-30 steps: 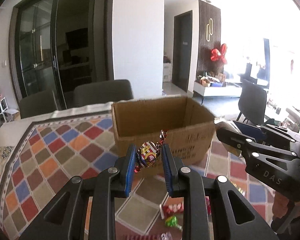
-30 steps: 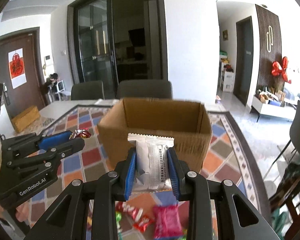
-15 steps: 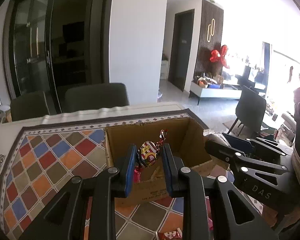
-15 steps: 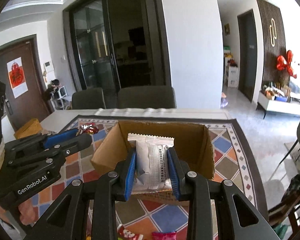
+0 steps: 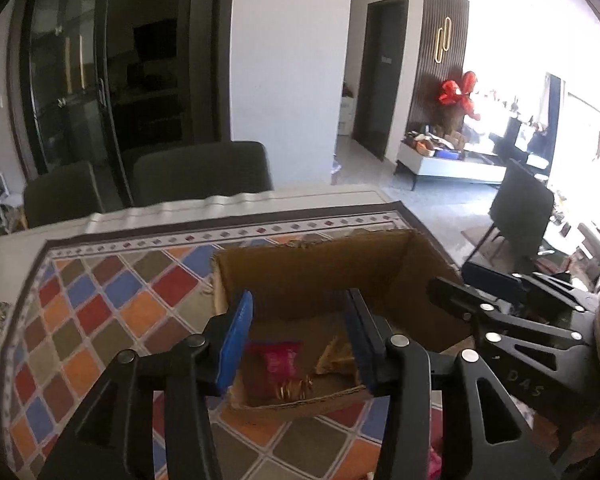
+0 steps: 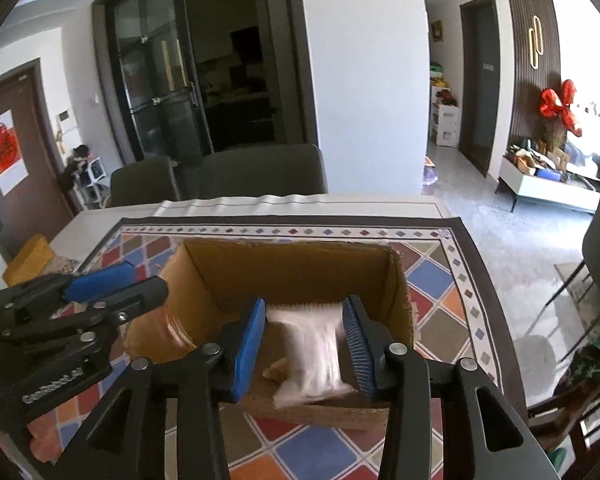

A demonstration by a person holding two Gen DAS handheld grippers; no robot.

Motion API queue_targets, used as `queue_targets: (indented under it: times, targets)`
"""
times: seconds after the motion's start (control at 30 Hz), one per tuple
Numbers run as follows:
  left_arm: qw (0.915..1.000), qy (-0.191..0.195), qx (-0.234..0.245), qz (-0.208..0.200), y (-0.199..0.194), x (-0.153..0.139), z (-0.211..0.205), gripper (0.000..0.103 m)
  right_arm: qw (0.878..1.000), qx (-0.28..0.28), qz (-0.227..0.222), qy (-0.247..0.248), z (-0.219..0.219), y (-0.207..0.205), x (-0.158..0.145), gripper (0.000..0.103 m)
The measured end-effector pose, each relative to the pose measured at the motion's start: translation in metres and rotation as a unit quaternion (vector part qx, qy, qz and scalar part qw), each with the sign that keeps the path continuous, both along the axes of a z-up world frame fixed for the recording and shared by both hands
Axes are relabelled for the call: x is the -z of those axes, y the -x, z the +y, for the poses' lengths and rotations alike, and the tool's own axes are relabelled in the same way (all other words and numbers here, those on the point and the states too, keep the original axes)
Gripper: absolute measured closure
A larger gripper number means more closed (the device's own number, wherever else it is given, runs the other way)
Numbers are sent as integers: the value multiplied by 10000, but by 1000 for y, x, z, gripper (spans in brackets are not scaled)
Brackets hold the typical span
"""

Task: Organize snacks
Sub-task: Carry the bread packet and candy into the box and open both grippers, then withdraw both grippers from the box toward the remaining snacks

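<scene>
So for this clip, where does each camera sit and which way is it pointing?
Left wrist: on the left claw, looking down into the brown cardboard box; own open blue-padded fingers show, the right claw beside.
Right wrist: on the right claw, above the same box; a blurred white snack packet between its fingers.
Shared: box, patterned tablecloth, both claws.
</scene>
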State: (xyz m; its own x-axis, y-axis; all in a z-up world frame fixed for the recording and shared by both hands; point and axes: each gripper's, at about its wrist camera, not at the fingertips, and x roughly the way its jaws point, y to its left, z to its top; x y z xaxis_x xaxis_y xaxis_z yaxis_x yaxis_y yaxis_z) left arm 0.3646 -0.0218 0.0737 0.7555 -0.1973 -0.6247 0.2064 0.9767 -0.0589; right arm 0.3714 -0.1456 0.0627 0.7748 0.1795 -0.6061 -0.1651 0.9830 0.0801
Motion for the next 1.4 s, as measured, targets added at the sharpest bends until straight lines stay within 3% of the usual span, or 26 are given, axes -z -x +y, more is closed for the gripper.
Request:
queue_targets:
  times: [0.2,0.5,0.77,1.4]
  targets:
    - [9997,-153,-58,-154,26,1,-1,56,9999,48,-146,13,-2,21,-2,61]
    - [9990,-21,-52,-453,82,-6,1,51,9994,31,-320,-116,-5,72,-5,61]
    - [9980,-162,3,-607,131,9,-5,49,9989,-52,-408,-207,-9,121,3,61]
    - [9997,-64,206,-123,196,64,-15,47,9997,253,-21,-32,-23,187,66,61]
